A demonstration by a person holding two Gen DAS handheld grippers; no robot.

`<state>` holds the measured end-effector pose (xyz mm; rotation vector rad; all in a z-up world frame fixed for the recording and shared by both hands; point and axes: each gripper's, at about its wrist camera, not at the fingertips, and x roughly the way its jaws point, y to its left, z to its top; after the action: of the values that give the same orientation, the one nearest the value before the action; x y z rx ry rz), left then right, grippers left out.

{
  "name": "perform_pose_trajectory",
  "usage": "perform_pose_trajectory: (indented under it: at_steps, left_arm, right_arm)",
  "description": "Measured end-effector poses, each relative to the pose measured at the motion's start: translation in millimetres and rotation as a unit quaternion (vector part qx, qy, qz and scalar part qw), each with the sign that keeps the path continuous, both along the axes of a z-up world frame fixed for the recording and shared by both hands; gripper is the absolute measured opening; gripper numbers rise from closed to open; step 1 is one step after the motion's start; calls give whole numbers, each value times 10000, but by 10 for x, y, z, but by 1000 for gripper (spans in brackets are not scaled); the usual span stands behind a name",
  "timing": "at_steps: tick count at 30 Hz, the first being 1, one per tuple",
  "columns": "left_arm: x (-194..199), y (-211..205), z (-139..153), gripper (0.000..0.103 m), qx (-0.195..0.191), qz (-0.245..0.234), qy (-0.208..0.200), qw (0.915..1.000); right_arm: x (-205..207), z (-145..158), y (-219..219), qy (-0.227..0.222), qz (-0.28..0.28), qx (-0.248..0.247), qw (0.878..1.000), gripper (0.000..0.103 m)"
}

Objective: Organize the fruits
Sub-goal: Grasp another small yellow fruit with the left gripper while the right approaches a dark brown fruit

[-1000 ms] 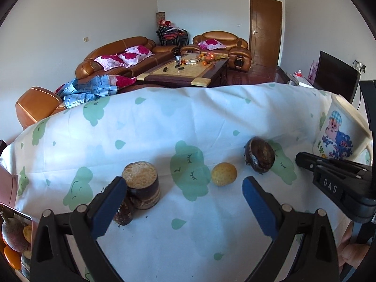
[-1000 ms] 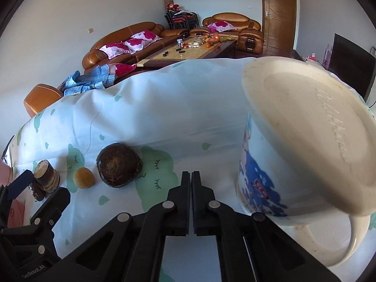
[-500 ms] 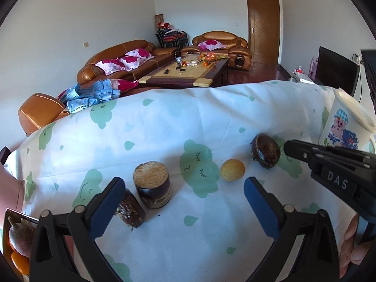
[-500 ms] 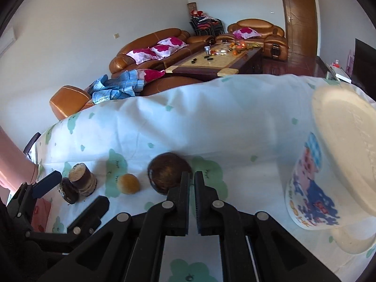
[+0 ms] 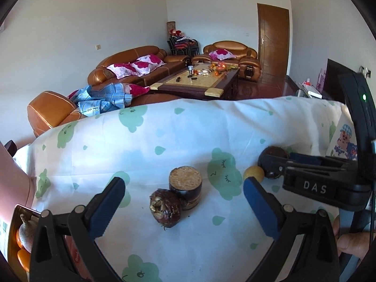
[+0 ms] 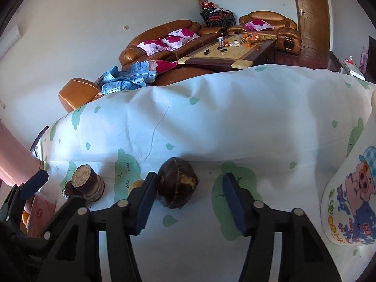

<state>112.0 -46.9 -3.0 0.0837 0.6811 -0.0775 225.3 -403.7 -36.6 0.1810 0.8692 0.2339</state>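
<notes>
Fruits lie in a loose row on the cloth-covered bench (image 6: 211,122), and your right tongs (image 6: 190,197) are closest to one of them: a dark round fruit (image 6: 177,184) sits just ahead of the tips, tight against the left blue pad, with a clear gap to the right pad. Those jaws have just been opening and stand partly spread, holding nothing. Your left tongs (image 5: 183,203) are wide open and empty, hovering over a scaly brown fruit (image 5: 165,208) that touches a dark cut cylinder with a tan top (image 5: 185,186) just behind it. A small yellow fruit (image 5: 253,172) lies between that pair and the dark round fruit. At your near left, a tray (image 5: 11,230) already holds several fruits. Far right, a white cartoon mug (image 6: 350,192) stands well apart from the row. You appear to be at the start of a pick with the right hand. The next move likely calls for shifting the right tongs leftward so the dark fruit sits centred between the pads, pushing forward around it, then closing gently; off-centre, the left pad could nudge it into the yellow fruit.
</notes>
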Motion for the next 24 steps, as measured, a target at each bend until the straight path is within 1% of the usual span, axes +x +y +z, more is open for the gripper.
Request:
perform_pose_trajectory:
  at_steps: [1,2,4,6,9,10,12,13,15,16,17,18,19,20,21,22,23,24]
  left_arm:
    - [-7,27,16,102,-75,26,-17,10000]
    - [-13,26,28,102,-119,23,-32,9999]
    - [-45,-8,42,101,-110,-64,-65,9999]
    - [-92,-93,40,99,3,-234,-104,9997]
    - [-73,-256,23,97,145,-436,-80,9989]
    - [-61,-307,19,97,145,-500,-58,9986]
    - [-24,-410,10,95,88,-671,16,9977]
    - [12,-472,-1,93,76,-758,72,9971]
    - [96,-605,-42,86,133,-840,196,9962]
    - [143,-687,-77,79,176,-862,298,9957]
    - [198,-745,-115,73,217,-862,414,9952]
    - [261,-805,-157,71,246,-865,541,9945]
    - [320,-857,-199,67,266,-886,646,9936]
    - [366,-907,-246,59,325,-916,720,9927]
    - [405,-952,-300,55,427,-936,789,9916]
    - [454,-979,-352,48,482,-953,987,9894]
    - [458,-957,-315,40,291,-990,927,9903]
    - [468,-940,-308,37,240,-988,940,9904]
  right_arm:
    - [-27,-5,11,27,85,21,10000,41]
    - [-66,-5,37,32,167,-2,9999,35]
    - [-151,8,95,-20,261,-228,9994,33]
    - [-290,46,75,-134,204,-381,9990,30]
    - [-492,176,-90,-411,4,-321,9986,27]
    - [-555,235,-167,-498,-115,-278,9983,25]
    - [-724,335,-313,-677,-341,-224,9969,24]
    - [-791,375,-358,-764,-416,-212,9960,21]
    - [-905,415,-451,-861,-495,-190,9949,19]
    - [-906,417,-480,-843,-497,-186,9950,19]
    - [-915,393,-501,-781,-473,-154,9957,19]
    - [-912,354,-536,-715,-460,-74,9964,19]
    - [-896,314,-566,-651,-454,10,9968,19]
    - [-891,283,-609,-610,-468,92,9970,19]
    - [-890,269,-656,-606,-513,182,9967,19]
    - [-899,260,-706,-620,-559,319,9960,19]
    - [-912,271,-770,-646,-571,520,9949,19]
    - [-927,292,-820,-670,-586,687,9937,19]
